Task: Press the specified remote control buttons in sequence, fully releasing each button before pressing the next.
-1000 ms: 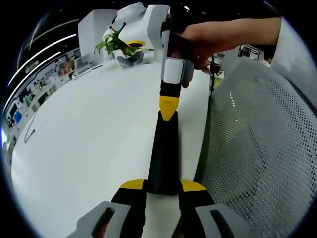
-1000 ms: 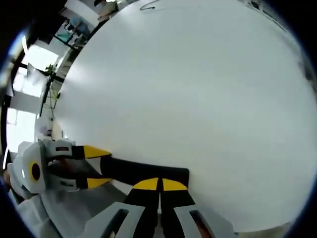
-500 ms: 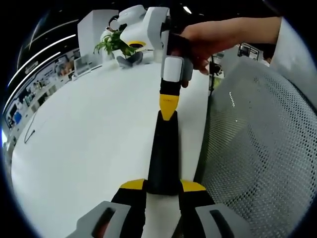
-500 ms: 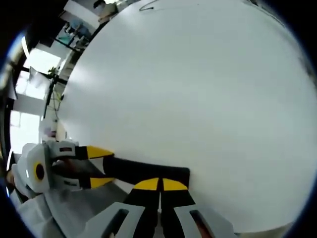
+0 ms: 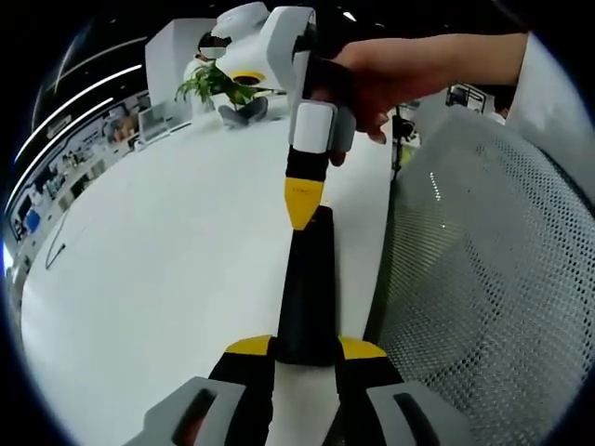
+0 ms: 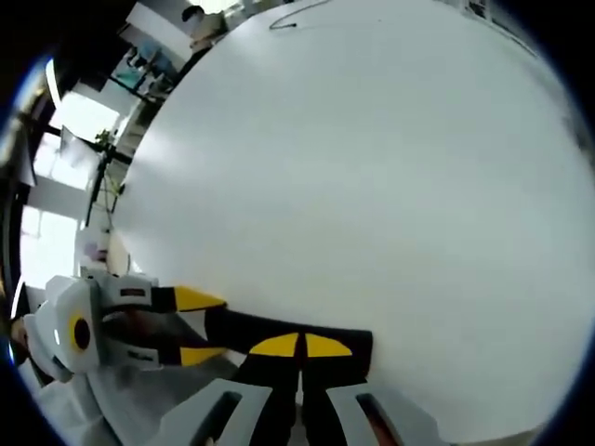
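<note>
Clamping the near end of the black remote control (image 5: 308,297) between its yellow-tipped jaws, the left gripper (image 5: 307,351) holds the remote out along the white counter (image 5: 158,279), close to the counter's edge. In the left gripper view the right gripper (image 5: 303,197) comes in from the top, held in a person's hand (image 5: 400,79), its jaws drawn together into one yellow point. That point sits at the far end of the remote; whether it touches the remote I cannot tell.

In the right gripper view the same jaws rise from the bottom, closed flat against each other with nothing between them (image 6: 299,346), lying over the dark remote (image 6: 358,346), which runs crosswise just beneath them. The left gripper (image 6: 191,327) enters from the left, its yellow tips on either side of the remote's end.

Beside the counter edge stands a chair with a grey mesh back (image 5: 483,279). Farther off on the counter are a green potted plant (image 5: 212,84) and a thin dark cable (image 5: 58,249).
</note>
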`<state>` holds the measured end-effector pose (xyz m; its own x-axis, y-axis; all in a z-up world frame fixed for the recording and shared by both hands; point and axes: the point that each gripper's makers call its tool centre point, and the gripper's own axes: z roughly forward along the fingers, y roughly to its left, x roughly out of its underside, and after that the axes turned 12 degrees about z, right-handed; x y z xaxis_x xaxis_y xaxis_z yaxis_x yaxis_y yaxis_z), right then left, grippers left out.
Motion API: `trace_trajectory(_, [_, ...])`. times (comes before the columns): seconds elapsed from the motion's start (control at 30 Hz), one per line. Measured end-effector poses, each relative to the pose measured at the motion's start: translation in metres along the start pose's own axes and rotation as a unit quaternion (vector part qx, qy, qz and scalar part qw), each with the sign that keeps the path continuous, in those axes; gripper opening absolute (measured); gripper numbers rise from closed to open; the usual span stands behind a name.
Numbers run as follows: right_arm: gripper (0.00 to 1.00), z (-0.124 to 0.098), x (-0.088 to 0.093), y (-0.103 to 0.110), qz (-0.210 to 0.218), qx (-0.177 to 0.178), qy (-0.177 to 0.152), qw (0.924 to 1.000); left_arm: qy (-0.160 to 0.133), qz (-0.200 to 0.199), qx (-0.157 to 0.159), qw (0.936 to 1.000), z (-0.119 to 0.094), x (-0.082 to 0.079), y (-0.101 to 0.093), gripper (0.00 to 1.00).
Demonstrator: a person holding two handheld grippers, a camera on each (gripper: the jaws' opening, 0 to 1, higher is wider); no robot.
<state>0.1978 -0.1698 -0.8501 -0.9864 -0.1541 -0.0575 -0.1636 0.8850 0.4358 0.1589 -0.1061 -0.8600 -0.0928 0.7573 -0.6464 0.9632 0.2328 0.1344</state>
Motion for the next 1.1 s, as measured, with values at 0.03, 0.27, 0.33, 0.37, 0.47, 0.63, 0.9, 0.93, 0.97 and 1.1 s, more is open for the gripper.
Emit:
trace_trajectory(0.03, [0.00,0.0008,0.0000,0.0004,-0.001,0.000,0.001,1.0000,0.000,0.000,0.000,1.0000,0.0000,0.0000,0.0000,0.24])
trace_trajectory(0.27, [0.00,0.0045,0.0008,-0.0024,-0.024,0.019,0.006,0.9995,-0.001,-0.002,-0.001,1.0000,0.0001,-0.0002,0.0001,0.24])
trace_trajectory(0.33, [0.00,0.0046,0.0008,-0.0031,-0.024,0.020,0.006,0.9995,-0.001,-0.002,-0.001,1.0000,0.0000,-0.0003,0.0001,0.24])
trace_trajectory(0.37, [0.00,0.0047,0.0004,-0.0034,-0.023,0.020,0.005,0.9995,-0.002,-0.002,-0.001,1.0000,0.0000,-0.0003,0.0001,0.24])
trace_trajectory(0.47, [0.00,0.0048,0.0005,-0.0039,-0.012,0.015,0.006,0.9998,-0.002,-0.003,-0.001,1.0000,0.0001,-0.0004,-0.0001,0.24])
trace_trajectory(0.63, [0.00,0.0065,0.0006,-0.0016,-0.050,0.037,0.019,0.9979,-0.003,-0.003,-0.001,1.0000,0.0002,-0.0004,0.0000,0.24])
trace_trajectory(0.9, [0.00,0.0064,-0.0007,-0.0042,-0.048,0.042,0.014,0.9979,-0.003,-0.003,-0.002,1.0000,0.0004,-0.0006,0.0005,0.24])
trace_trajectory(0.93, [0.00,0.0064,-0.0005,-0.0041,-0.046,0.041,0.013,0.9980,-0.003,-0.003,-0.002,1.0000,0.0003,-0.0005,0.0006,0.24])
trace_trajectory(0.97, [0.00,0.0064,-0.0002,-0.0040,-0.045,0.039,0.013,0.9982,-0.003,-0.003,-0.002,1.0000,0.0003,-0.0005,0.0006,0.24])
trace_trajectory(1.1, [0.00,0.0062,-0.0008,-0.0037,-0.032,0.033,0.013,0.9989,-0.003,-0.003,-0.002,1.0000,0.0003,-0.0005,0.0008,0.24])
